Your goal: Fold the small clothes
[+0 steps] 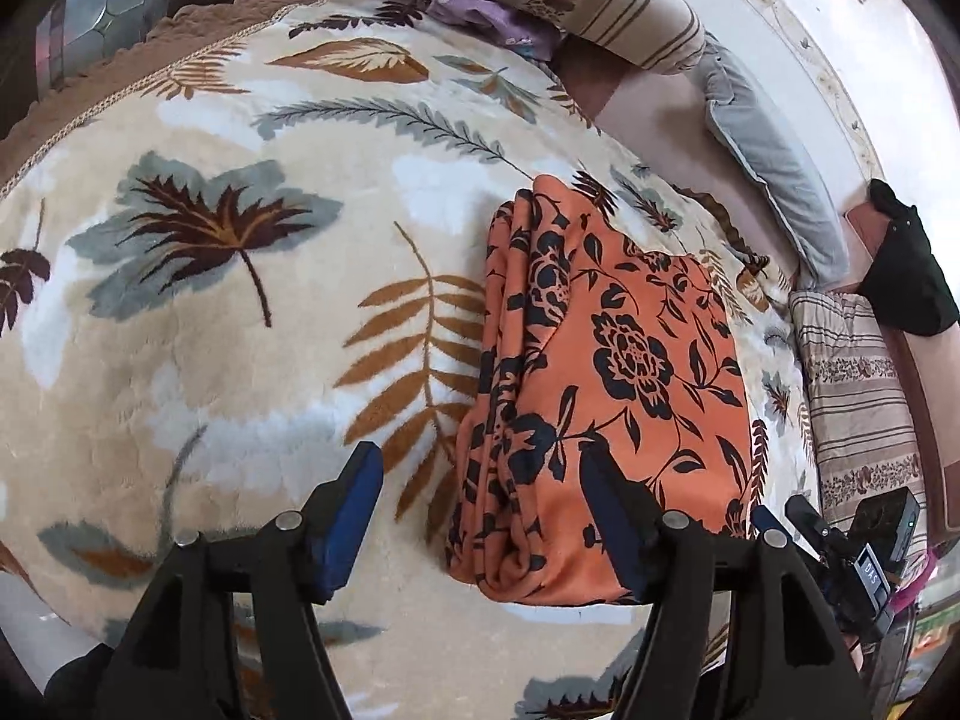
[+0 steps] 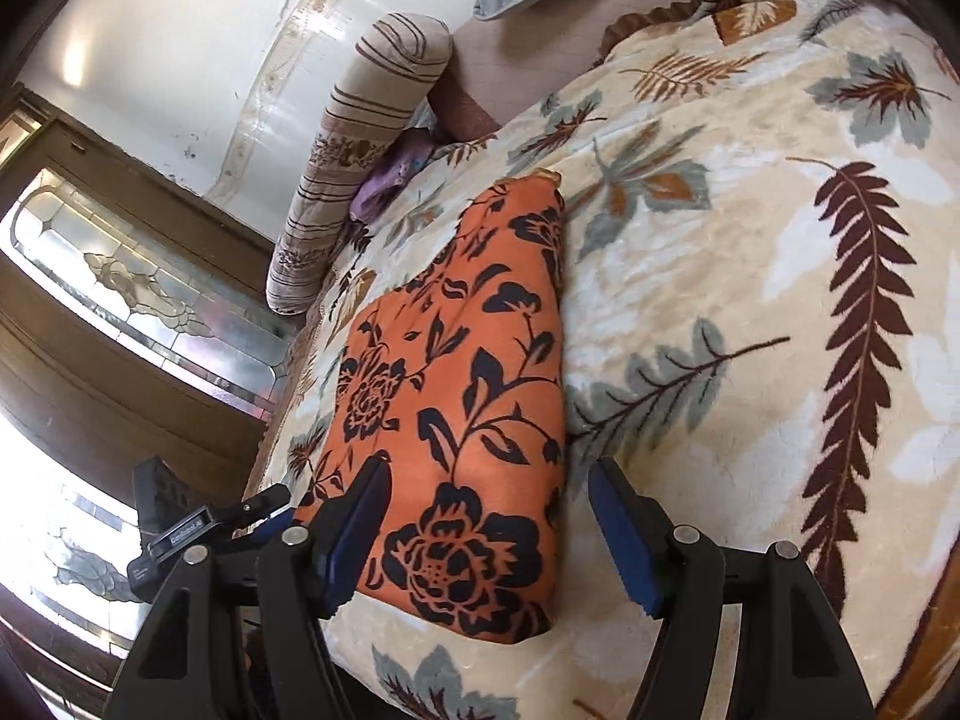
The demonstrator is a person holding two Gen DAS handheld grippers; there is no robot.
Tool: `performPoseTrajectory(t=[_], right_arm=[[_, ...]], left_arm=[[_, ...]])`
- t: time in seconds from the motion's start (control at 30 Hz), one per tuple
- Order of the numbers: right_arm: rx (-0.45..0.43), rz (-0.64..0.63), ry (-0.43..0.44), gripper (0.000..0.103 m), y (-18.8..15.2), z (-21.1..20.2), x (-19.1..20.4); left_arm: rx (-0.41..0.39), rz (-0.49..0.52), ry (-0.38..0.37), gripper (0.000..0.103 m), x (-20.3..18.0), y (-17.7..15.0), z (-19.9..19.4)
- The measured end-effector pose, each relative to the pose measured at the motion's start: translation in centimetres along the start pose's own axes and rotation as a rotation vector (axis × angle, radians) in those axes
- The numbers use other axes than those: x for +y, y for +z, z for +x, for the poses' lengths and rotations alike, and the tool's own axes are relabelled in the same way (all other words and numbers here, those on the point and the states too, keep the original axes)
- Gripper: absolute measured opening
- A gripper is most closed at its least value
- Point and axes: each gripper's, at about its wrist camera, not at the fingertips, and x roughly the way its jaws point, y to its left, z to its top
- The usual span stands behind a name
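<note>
i see the folded orange cloth (image 1: 624,360) with its black flower print lying flat on the leaf-patterned blanket (image 1: 240,300) that covers the bed, its stacked fold edges showing along the side that faces left in the left wrist view. my left tool (image 1: 480,510) hangs just over the near end of the cloth with its jaws apart; one blue pad (image 1: 612,516) shows over the orange fabric and the other over the bare blanket, and nothing is pinched between them. my right tool (image 2: 486,528) is also spread wide, at the near corner of the same cloth (image 2: 456,396), with a large black flower showing between its fingers and neither pad pressing on it. beyond the cloth a striped bolster (image 2: 360,168) lies along the far edge of the bed with a bit of purple fabric (image 2: 384,180) tucked against it, and a grey pillow (image 1: 774,180) rests near the wall.
</note>
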Motion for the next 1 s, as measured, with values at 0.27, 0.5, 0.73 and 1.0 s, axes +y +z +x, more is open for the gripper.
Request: performPoseTrajectory(t=[0.27,0.5,0.73,1.0], right_arm=[[0.009,0.02,-0.003,0.072,-0.3,0.2,-0.7],[0.027,0.023,-0.005,0.072,0.1,0.6,-0.6],[0.06,0.013,-0.062,0.072,0.6,1.2,-0.8],[0.076,-0.018,-0.103,0.072,1.3,2.3,0.5]], left_arm=[[-0.001,0.011,0.006,0.069,-0.5,1.1,0.7],[-0.035,0.109,0.068,0.069,-3.0,2.8,2.2],[-0.063,0.203,0.193,0.069,-4.1,3.1,4.2],[-0.089,0.227,0.197,0.07,-3.5,2.8,4.4]])
